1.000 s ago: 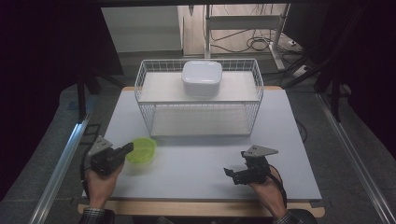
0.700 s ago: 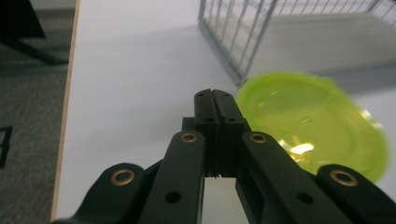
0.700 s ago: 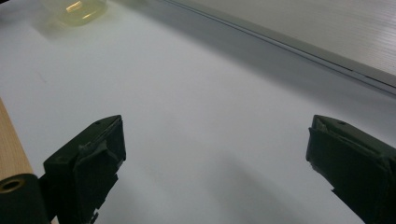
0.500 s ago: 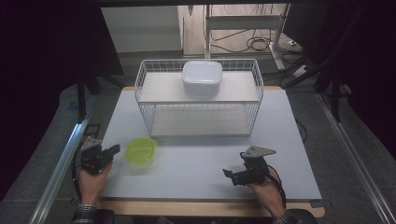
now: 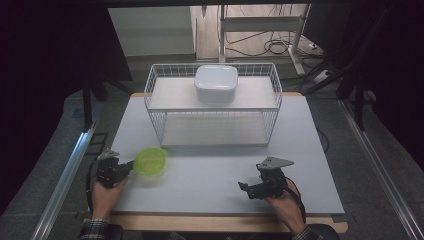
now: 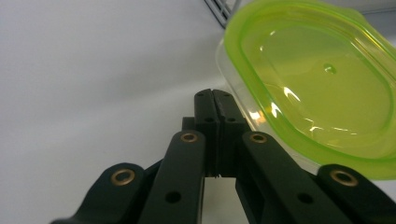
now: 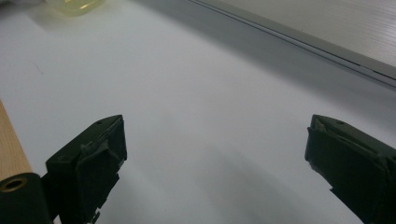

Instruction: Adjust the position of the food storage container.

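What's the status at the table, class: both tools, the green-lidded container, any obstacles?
Left tool shut, empty, beside the green-lidded container. Right tool open, empty. Wire basket stands beyond; nothing in the way.

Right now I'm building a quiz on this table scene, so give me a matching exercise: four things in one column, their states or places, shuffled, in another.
1. white lidded plastic box
2. green-lidded clear plastic container
3. left gripper
4. right gripper

a. jaws wide apart
b. on the pale table mat, in front of the basket
c. jaws pressed together
d. on the white wire basket's upper shelf

Pairs: 1-d, 2-b, 3-c, 4-a
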The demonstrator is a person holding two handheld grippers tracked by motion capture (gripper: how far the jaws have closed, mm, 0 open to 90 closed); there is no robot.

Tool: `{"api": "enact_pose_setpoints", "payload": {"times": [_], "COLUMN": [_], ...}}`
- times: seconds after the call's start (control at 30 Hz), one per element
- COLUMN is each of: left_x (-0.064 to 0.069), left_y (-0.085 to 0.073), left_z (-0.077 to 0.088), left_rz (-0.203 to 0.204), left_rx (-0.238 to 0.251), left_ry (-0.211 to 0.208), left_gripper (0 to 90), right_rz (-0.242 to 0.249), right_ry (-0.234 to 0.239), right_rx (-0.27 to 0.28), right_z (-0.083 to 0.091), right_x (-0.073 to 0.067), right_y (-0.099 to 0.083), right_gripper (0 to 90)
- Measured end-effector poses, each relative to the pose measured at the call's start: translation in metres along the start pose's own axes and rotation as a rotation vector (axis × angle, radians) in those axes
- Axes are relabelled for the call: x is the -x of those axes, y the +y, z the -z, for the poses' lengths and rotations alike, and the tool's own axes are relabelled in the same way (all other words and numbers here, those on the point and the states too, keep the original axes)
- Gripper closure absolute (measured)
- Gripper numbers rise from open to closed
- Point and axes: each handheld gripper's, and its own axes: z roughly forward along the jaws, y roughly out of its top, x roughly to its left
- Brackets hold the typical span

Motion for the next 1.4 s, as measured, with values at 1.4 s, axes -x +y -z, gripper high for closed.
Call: {"api": "enact_pose_setpoints", "payload": {"times": [1.4], "left_x": [0.046], "left_y": [0.008], "left_z": [-0.036], "left_rz": [-0.065], "left_rx": [-0.047], "left_ry": [-0.19], "left_gripper": [89.8], "right_rz": [0.013], "right_ry": [0.002], "right_rx": [-0.032], "right_z": [-0.006], "right_x": [-0.003], "right_y": [-0.001], "right_gripper": [6.6]}}
